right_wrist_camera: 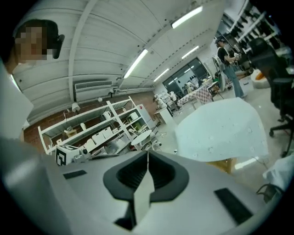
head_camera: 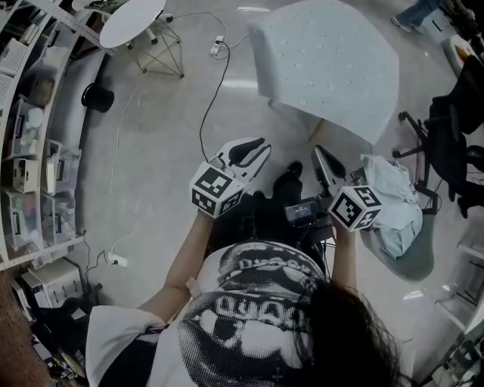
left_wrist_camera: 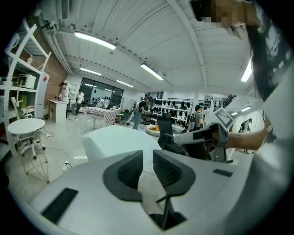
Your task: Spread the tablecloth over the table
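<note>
A pale dotted tablecloth (head_camera: pixel 325 64) lies draped over the table at the top of the head view, hanging over its edges; one wooden leg (head_camera: pixel 316 132) shows beneath. It also appears as a white mass in the left gripper view (left_wrist_camera: pixel 119 140) and in the right gripper view (right_wrist_camera: pixel 220 131). Both grippers are held up near the person's body, well short of the table and touching nothing. My left gripper (head_camera: pixel 253 150) (left_wrist_camera: pixel 148 157) has a narrow gap between its pads, with nothing in it. The pads of my right gripper (head_camera: pixel 324 157) (right_wrist_camera: pixel 147 156) meet at the tips, empty.
A round white side table (head_camera: pixel 132 19) stands at the far left, with shelving (head_camera: pixel 30 151) along the left wall. A black office chair (head_camera: pixel 454 136) and a heap of pale cloth (head_camera: pixel 393 204) are on the right. A cable (head_camera: pixel 212 91) runs across the floor.
</note>
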`<state>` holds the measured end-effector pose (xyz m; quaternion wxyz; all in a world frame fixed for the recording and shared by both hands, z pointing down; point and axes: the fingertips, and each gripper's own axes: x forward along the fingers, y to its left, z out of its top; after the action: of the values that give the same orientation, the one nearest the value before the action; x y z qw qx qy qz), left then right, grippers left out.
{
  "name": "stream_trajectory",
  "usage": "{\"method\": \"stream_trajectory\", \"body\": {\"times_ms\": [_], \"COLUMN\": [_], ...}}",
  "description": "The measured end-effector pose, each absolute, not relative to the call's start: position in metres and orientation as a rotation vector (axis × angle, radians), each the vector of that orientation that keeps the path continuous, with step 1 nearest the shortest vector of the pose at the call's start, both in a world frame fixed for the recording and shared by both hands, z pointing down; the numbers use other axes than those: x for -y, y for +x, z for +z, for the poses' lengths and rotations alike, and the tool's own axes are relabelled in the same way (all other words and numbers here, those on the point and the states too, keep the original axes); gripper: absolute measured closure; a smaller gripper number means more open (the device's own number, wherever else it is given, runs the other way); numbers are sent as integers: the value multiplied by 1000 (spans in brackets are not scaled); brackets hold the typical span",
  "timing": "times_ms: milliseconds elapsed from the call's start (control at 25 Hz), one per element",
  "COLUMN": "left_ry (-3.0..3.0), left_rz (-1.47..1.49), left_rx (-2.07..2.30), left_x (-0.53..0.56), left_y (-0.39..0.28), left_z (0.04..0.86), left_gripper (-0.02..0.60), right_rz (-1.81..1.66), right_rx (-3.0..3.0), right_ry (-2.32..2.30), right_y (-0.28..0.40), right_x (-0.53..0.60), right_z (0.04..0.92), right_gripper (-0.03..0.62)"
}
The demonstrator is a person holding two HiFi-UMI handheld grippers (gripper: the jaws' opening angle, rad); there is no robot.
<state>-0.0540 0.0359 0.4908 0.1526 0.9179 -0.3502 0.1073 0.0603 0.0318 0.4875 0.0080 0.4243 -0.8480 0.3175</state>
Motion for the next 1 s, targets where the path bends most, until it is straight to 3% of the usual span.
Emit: {"method": "stream_trajectory", "body": {"times_ms": [520, 1000], "left_ry": [2723, 2790], "left_rz": [334, 328], "left_rx": [956, 941], "left_x": [-53, -57], "left_y": [-53, -38], "left_z": [471, 456], "left_gripper": [568, 569], "right_rz": [433, 338], "right_rx": [2679, 2651], "right_ry": [1371, 1474], "right_y": [58, 82], "right_x": [-41, -42], "right_z": [447, 439], "right_gripper": [599, 599]}}
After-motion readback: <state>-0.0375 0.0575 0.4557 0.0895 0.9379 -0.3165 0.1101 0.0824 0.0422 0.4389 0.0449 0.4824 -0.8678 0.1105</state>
